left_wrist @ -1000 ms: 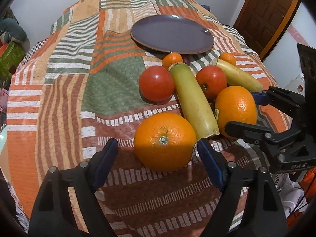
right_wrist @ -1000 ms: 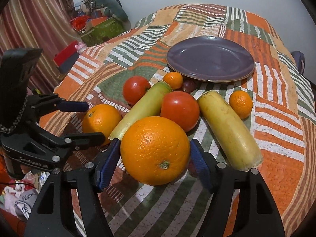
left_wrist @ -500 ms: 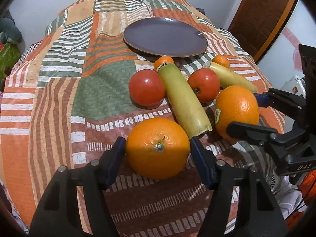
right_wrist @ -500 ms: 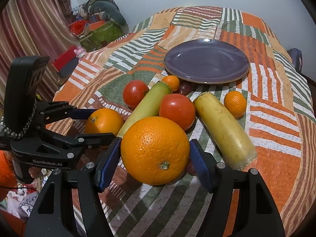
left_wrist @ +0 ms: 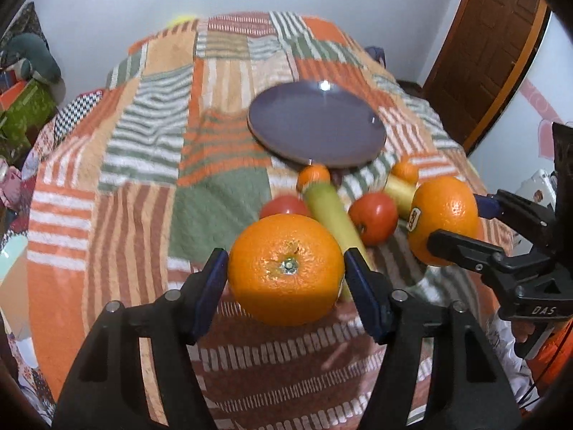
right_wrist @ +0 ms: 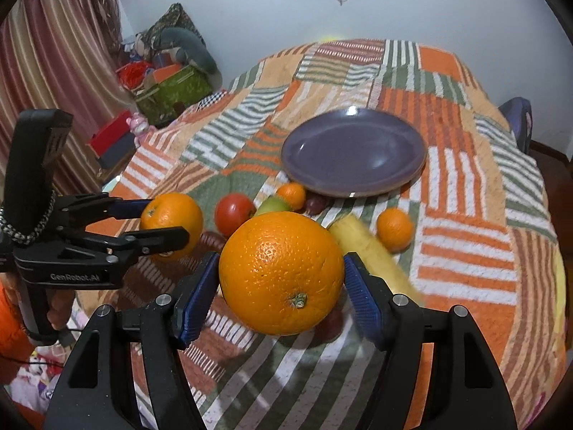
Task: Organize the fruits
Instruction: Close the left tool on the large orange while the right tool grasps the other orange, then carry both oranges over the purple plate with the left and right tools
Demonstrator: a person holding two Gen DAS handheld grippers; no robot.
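Left gripper (left_wrist: pixel 286 272) pinching big round orange (left_wrist: pixel 285 268), jaws just closed in; right gripper (right_wrist: pixel 282 279) clamps second large orange (right_wrist: pixel 281 277). Mid-frame red tomato (left_wrist: pixel 284 206) half hidden behind it, fruit pile motion-blurred.

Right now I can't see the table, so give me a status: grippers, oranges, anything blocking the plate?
Left gripper shut on left orange. Right gripper shut on right orange. Both lifted. Purple plate bare, path open.

Plate (left_wrist: pixel 317 125) lies behind the tomatoes (left_wrist: pixel 372 218) (bananas (left_wrist: pixel 335 218) between them).
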